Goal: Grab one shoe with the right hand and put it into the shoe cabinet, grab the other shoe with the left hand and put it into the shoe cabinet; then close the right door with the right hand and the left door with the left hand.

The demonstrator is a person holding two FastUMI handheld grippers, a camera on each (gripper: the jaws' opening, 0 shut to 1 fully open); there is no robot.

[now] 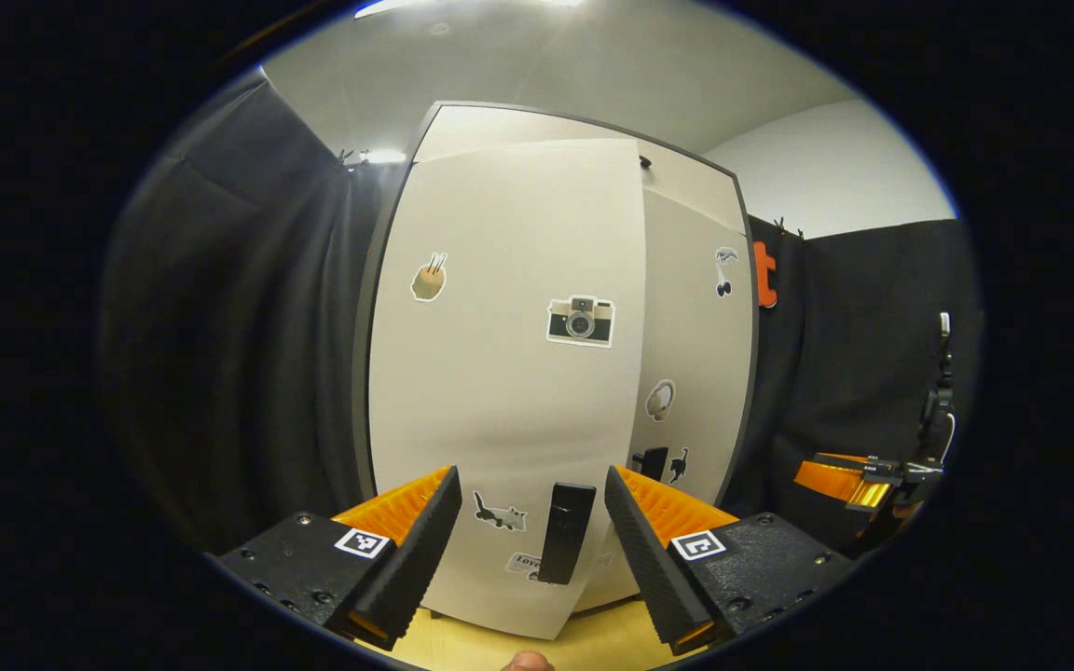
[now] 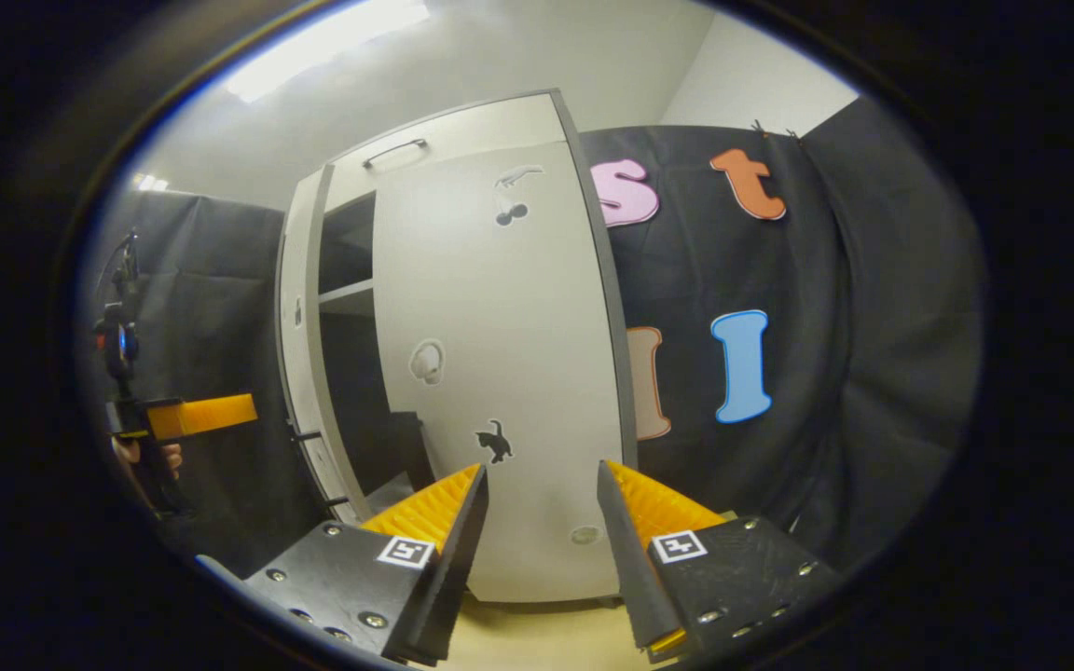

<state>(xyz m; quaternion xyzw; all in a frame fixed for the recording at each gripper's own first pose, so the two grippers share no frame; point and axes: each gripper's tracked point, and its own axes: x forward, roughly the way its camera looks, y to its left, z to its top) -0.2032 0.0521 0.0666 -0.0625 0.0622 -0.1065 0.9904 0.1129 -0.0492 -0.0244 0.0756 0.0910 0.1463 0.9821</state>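
Note:
The white shoe cabinet [image 1: 537, 121] stands straight ahead. In the left gripper view its left door [image 1: 500, 373], with a camera sticker, swings partly open toward me, and the door's black handle [image 1: 565, 545] sits just beyond my open left gripper [image 1: 532, 475]. Nothing is between its fingers. The right door [image 2: 500, 326] lies flat against the cabinet front, close in front of my open, empty right gripper [image 2: 542, 466]. Between the doors a dark gap shows a shelf [image 2: 346, 294]. A dark shape low inside [image 2: 402, 447] is too dim to identify.
Black cloth walls [image 2: 826, 373] close in both sides of the cabinet. A yellow wooden floor [image 1: 500, 648] runs under it. A hand [image 2: 141, 457] holds the left gripper [image 2: 206, 415] at the far left of the right gripper view.

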